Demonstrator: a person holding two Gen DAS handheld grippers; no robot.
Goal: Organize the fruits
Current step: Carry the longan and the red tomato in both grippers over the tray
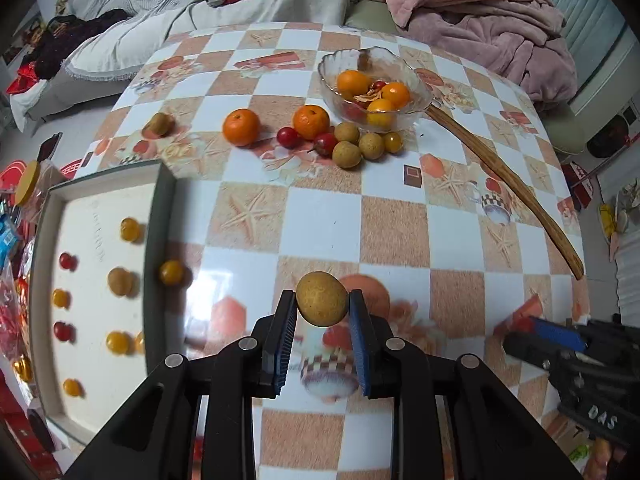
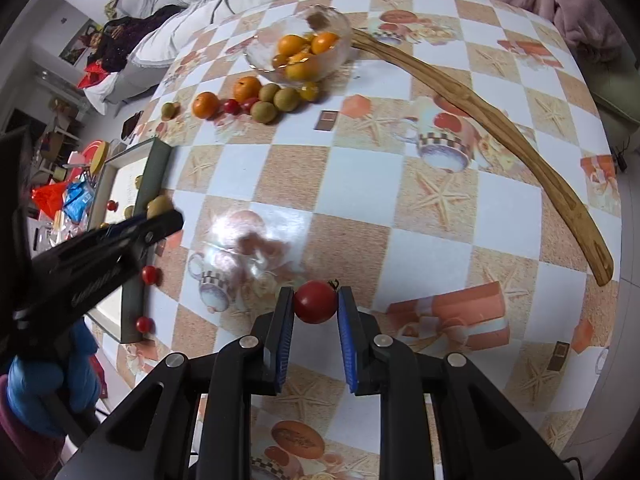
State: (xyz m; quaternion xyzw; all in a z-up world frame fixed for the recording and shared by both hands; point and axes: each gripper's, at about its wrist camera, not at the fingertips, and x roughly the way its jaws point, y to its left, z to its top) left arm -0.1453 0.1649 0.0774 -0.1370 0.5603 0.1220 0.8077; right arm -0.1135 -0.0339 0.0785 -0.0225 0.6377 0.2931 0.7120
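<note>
Fruits are in both grippers right now. Left gripper [image 1: 322,300] has its blue pads squeezed nearly together on a tan longan [image 1: 322,299], held up off the checkered table [image 1: 392,236]. Right gripper [image 2: 316,303] is pinched just as narrow on a red cherry tomato [image 2: 315,302], stem up. Further out, oranges [image 1: 241,127], more longans and little tomatoes sit loose beside a glass bowl [image 1: 416,102] with oranges in it. Off on the left side there's a white tray [image 1: 44,216] with small fruits in rows.
</note>
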